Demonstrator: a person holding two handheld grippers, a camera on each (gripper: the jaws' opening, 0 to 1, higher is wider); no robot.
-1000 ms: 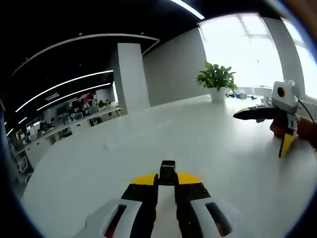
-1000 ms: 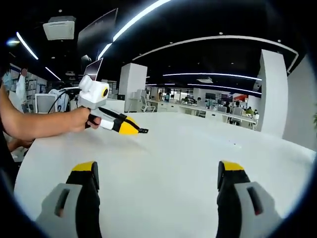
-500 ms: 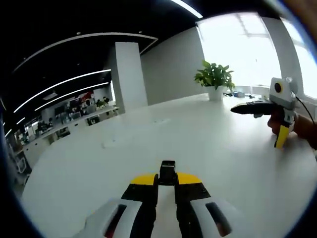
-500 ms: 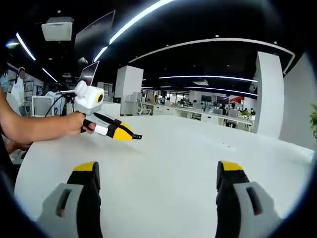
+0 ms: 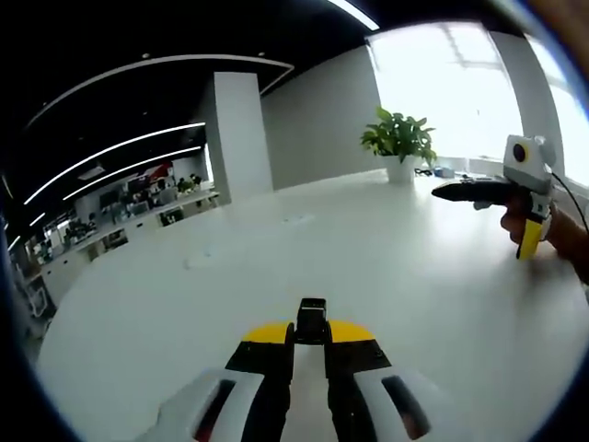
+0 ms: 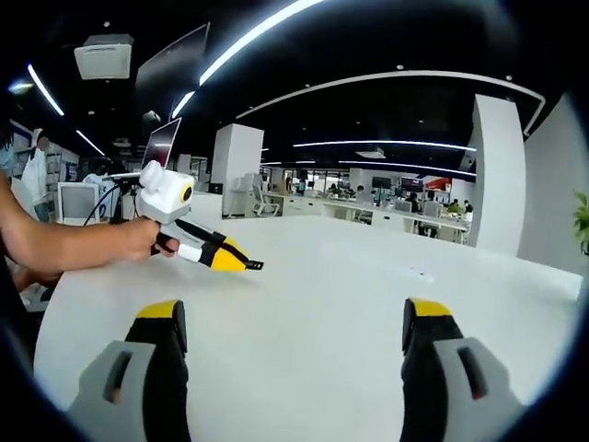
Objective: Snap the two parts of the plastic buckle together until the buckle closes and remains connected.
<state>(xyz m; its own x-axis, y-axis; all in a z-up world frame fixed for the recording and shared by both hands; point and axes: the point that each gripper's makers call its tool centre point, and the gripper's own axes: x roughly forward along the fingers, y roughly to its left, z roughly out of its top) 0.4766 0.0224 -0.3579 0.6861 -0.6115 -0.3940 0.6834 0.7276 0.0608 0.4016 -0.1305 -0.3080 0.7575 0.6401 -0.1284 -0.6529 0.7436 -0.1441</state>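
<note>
A black buckle part (image 5: 312,319) is kept clamped in the left gripper (image 5: 311,345) above the white desk (image 5: 276,267). The right gripper (image 6: 294,324) is held wide open, nothing between its fingers; little has changed, only slight drift.

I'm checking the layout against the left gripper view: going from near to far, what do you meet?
Left gripper shut on a black buckle part → bare white table → right gripper held over the table → potted plant at the far edge → window.
</note>
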